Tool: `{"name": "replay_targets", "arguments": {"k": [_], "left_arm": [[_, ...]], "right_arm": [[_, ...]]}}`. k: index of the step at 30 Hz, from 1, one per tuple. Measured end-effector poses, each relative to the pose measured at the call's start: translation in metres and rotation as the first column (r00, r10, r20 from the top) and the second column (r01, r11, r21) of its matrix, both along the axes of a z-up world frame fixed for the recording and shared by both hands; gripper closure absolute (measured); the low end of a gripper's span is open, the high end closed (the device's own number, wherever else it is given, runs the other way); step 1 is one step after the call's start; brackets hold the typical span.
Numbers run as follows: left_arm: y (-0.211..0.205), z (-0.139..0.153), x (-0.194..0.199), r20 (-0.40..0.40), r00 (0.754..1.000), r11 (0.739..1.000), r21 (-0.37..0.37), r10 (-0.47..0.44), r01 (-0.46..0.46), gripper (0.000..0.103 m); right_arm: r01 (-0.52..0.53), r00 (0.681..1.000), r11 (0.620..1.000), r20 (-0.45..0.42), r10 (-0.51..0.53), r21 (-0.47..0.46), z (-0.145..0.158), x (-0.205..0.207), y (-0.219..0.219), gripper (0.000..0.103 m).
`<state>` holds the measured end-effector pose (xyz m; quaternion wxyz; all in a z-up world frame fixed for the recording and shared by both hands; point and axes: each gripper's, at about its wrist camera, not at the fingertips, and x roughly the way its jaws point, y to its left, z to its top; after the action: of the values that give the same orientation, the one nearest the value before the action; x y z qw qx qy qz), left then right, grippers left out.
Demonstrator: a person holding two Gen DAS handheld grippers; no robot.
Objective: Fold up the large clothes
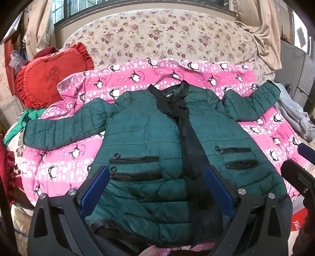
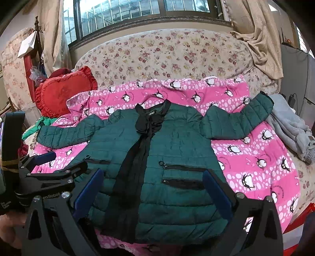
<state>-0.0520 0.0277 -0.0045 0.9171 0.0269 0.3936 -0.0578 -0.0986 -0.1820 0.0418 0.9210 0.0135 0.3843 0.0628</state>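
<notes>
Left gripper [image 1: 157, 187]: fingers spread wide, holding nothing, positioned above the lower hem of the green jacket [image 1: 149, 141]. Right gripper [image 2: 152, 189]: fingers likewise spread wide and empty, above the same hem. In the right wrist view, the left gripper appears at 9 o'clock.

The green jacket lies face up on the pink penguin blanket [image 2: 256, 157], front closed, black placket running centre, both sleeves extended toward 9 and 3 o'clock. The blanket covers the bed [image 2: 177, 53].

At 10 o'clock, a red ruffled cushion [image 1: 51, 74] rests beside the blanket. At 3 o'clock, a grey garment [image 2: 289, 128] lies near the right sleeve cuff. At 12 o'clock stands a window [image 2: 137, 11].
</notes>
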Motion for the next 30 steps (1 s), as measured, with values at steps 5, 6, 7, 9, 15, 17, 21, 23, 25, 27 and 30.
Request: {"name": "replay_targets", "arguments": {"k": [5, 6, 7, 9, 15, 17, 21, 23, 25, 27, 30], "left_arm": [[-0.008, -0.012, 0.014, -0.036, 0.999, 1.000, 0.000, -0.006, 0.006, 0.000], [-0.009, -0.014, 0.016, -0.037, 0.999, 1.000, 0.003, -0.006, 0.006, 0.000], [-0.010, -0.014, 0.017, -0.035, 0.999, 1.000, 0.005, -0.006, 0.006, 0.000], [-0.010, -0.015, 0.018, -0.026, 1.000, 1.000, 0.001, -0.012, 0.012, 0.000], [-0.007, -0.011, 0.019, -0.013, 1.000, 0.999, -0.030, -0.016, 0.016, 0.000], [-0.008, -0.013, 0.017, -0.019, 1.000, 0.999, -0.027, -0.023, 0.022, 0.000], [-0.009, -0.024, 0.018, -0.082, 0.996, 0.999, -0.031, -0.040, 0.038, 0.000], [-0.007, -0.027, 0.017, -0.099, 0.994, 0.998, -0.047, -0.038, 0.034, 0.000], [-0.009, -0.025, 0.015, -0.097, 0.994, 0.997, -0.057, -0.057, 0.051, 0.000], [-0.011, -0.022, 0.011, -0.078, 0.995, 0.997, -0.050, -0.057, 0.054, 0.000], [-0.012, -0.017, 0.008, -0.064, 0.996, 0.995, -0.070, -0.069, 0.064, 0.000]], "right_arm": [[0.005, 1.000, 1.000, -0.005, -0.005, 0.013, -0.007, 0.012, -0.002, 0.001], [0.008, 1.000, 1.000, -0.010, -0.008, 0.009, -0.009, 0.015, -0.004, 0.001], [0.011, 1.000, 1.000, -0.012, -0.011, 0.008, -0.011, 0.017, -0.005, 0.001], [0.018, 1.000, 1.000, -0.015, -0.018, 0.007, -0.015, 0.021, -0.006, 0.001], [0.043, 0.999, 0.999, -0.022, -0.043, 0.000, -0.018, 0.028, -0.007, 0.001], [0.045, 0.999, 0.999, -0.017, -0.045, -0.015, -0.017, 0.028, -0.005, 0.001], [0.065, 0.998, 0.998, -0.007, -0.065, -0.018, -0.017, 0.023, -0.005, 0.001], [0.067, 0.998, 0.998, -0.004, -0.067, -0.021, -0.017, 0.021, -0.004, 0.001], [0.069, 0.998, 0.997, 0.000, -0.069, -0.031, -0.017, 0.018, -0.004, 0.001], [0.069, 0.998, 0.997, 0.001, -0.069, -0.033, -0.017, 0.017, -0.004, 0.001], [0.073, 0.997, 0.997, 0.006, -0.073, -0.026, -0.015, 0.014, -0.005, 0.001]]}}
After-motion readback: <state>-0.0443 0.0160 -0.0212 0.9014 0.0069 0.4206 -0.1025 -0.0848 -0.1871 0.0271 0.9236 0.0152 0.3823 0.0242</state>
